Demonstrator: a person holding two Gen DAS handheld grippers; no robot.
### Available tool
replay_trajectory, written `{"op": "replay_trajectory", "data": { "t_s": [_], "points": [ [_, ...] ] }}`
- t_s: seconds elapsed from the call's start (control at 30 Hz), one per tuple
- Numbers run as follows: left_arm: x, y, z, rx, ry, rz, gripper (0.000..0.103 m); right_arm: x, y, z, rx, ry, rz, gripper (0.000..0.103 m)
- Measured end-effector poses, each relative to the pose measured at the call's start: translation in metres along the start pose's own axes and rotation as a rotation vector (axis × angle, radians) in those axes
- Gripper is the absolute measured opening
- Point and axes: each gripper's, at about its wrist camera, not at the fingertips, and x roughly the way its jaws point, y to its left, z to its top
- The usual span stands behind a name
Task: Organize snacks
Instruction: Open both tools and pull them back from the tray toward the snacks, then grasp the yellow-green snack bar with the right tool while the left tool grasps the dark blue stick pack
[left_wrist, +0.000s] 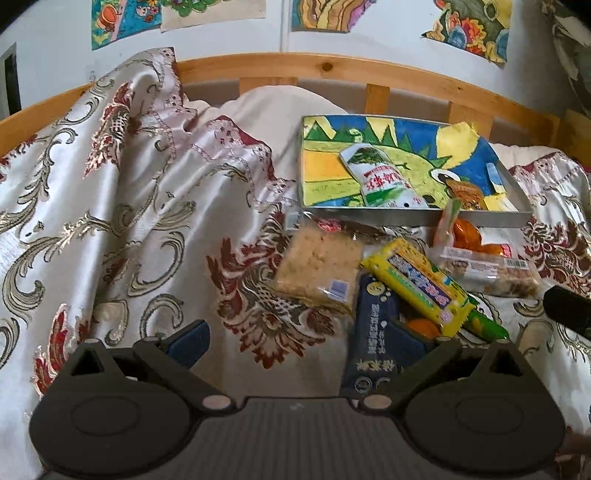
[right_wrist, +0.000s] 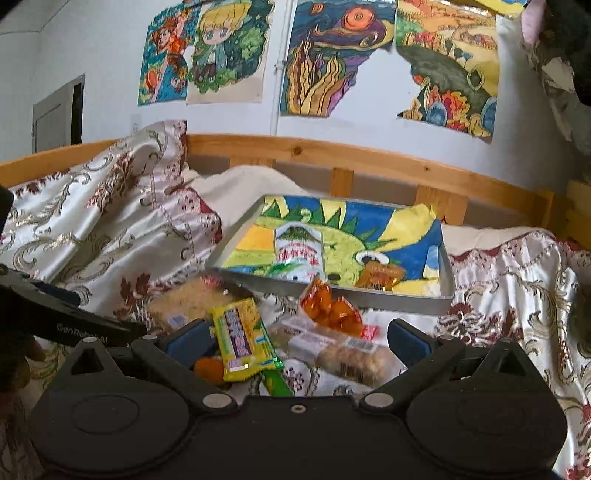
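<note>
Left gripper (left_wrist: 301, 341): jaws spread wide, nothing between the pads. Its right finger (left_wrist: 413, 338) overlaps a dark blue packet (left_wrist: 373, 325), whose lower end is cut off by the gripper body. Contact between the two cannot be judged.

Right gripper (right_wrist: 297, 338): jaws spread wide, hovering over the snack pile with nothing pinched. Between its fingers lie the yellow packet (right_wrist: 242, 341) and a clear-wrapped roll snack (right_wrist: 351, 354).

Snack pile sits on the patterned satin cover (left_wrist: 129, 221), just in front of the metal tray (left_wrist: 417, 216). The pile holds a rice cracker pack (left_wrist: 319, 264), the yellow packet (left_wrist: 421, 286) lying on top of the dark blue one, a bag of orange pieces (left_wrist: 465, 230) leaning against the tray's front wall, and the roll snack (left_wrist: 491, 271).

An orange item (left_wrist: 423, 326) is mostly buried under the yellow packet; identity unclear. A green strip (left_wrist: 487, 326) shows beneath the same packet; only its end is visible.

Tray is lined with a coloured drawing. In it are a white and green sachet (left_wrist: 380, 175) and a small orange-brown packet (left_wrist: 467, 192), the latter partly hidden in the left view.

Only the right view shows the left gripper's side, at its left edge, and the door (right_wrist: 59, 118). It does not show the dark blue packet. The wall drawings (right_wrist: 325, 62) appear fully there, cropped in the left view
</note>
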Motion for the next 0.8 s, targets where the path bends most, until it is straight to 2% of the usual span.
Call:
{"op": "replay_trajectory", "data": {
  "t_s": [0.57, 0.8],
  "points": [
    [0.014, -0.002, -0.008, 0.012, 0.075, -0.013, 0.102, 0.021, -0.004, -0.017, 0.055, 0.138, 0.003, 0.102],
    [0.016, -0.002, -0.008, 0.013, 0.078, -0.019, 0.102, 0.024, -0.007, -0.018, 0.072, 0.154, -0.002, 0.102]
  ]
}}
